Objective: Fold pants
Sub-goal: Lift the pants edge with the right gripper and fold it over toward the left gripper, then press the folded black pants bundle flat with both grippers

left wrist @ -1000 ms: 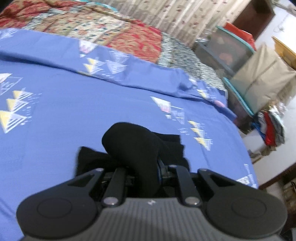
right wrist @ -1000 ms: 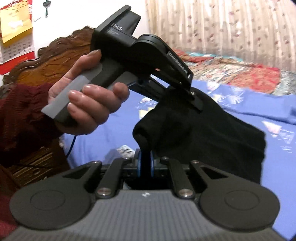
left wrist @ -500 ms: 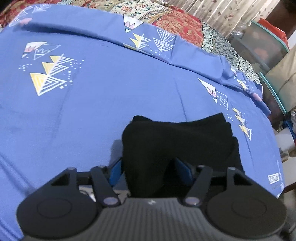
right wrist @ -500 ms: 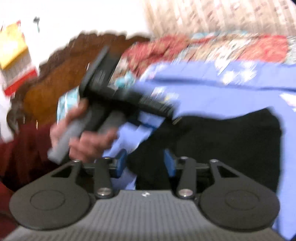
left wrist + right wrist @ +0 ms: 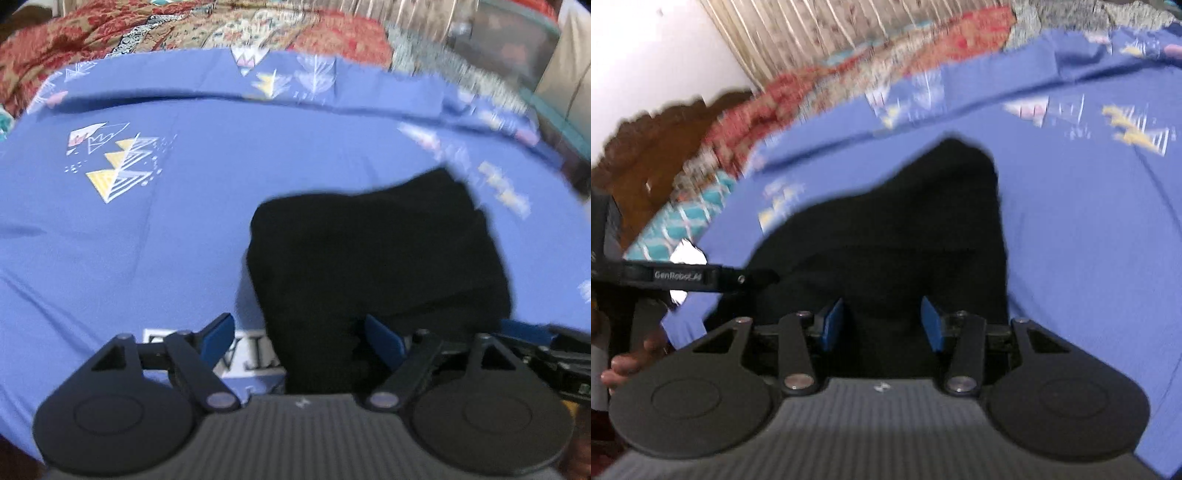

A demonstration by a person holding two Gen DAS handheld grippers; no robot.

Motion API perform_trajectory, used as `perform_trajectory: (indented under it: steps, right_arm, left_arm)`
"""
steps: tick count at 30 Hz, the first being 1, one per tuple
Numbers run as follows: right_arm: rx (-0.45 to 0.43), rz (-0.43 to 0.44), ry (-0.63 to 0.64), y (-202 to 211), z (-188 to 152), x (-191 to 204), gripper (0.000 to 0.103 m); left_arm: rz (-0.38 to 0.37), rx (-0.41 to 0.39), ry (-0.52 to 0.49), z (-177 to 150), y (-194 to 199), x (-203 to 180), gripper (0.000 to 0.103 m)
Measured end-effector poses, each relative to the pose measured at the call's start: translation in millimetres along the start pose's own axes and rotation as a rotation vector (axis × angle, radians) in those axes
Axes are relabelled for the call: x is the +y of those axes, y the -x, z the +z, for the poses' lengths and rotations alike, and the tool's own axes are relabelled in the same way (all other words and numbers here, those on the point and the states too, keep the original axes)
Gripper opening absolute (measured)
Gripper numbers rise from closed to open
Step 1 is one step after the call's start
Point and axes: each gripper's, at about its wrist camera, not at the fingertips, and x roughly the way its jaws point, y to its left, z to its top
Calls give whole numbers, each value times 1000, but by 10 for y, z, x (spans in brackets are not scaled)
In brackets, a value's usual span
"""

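The black pants (image 5: pixel 376 251) lie folded in a thick stack on the blue bedsheet (image 5: pixel 184 229). My left gripper (image 5: pixel 301 334) is open, its blue pads spread wide at the near edge of the stack, with cloth between them but not pinched. My right gripper (image 5: pixel 882 325) is open too, its blue pads either side of the pants (image 5: pixel 897 229) at their near edge. The left gripper's body (image 5: pixel 679 277) shows at the left of the right wrist view, next to the pants.
A red patterned quilt (image 5: pixel 147 26) lies along the far side of the bed. A striped curtain (image 5: pixel 812 33) and a carved wooden headboard (image 5: pixel 653 144) stand behind. Storage boxes (image 5: pixel 517 44) are at the far right. Blue sheet surrounds the pants.
Both grippers were shut on bunched black cloth held above the bed; they lowered it onto the sheet and opened. The pants now lie flat in a folded stack.
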Motion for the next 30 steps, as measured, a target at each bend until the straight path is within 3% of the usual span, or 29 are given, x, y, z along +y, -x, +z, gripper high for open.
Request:
perform_trajectory:
  steps: [4,9,18,30]
  right_arm:
    - [20,-19,-11,-100,-49,-92,52]
    - [24,-15,-41,-101,-41,-153,54]
    - [24,-15,-50,-141,-106,-133,69]
    - [28,-31,-97,-68,-140,-194,71]
  left_arm:
    - [68,-18,-20,-139,-129,-66,95]
    - [88,-25,-13,-152,-117,-87,102]
    - [120,-42,-4,-202,-106,-118,103]
    - [148,-50,17,-237,-63,-141,103]
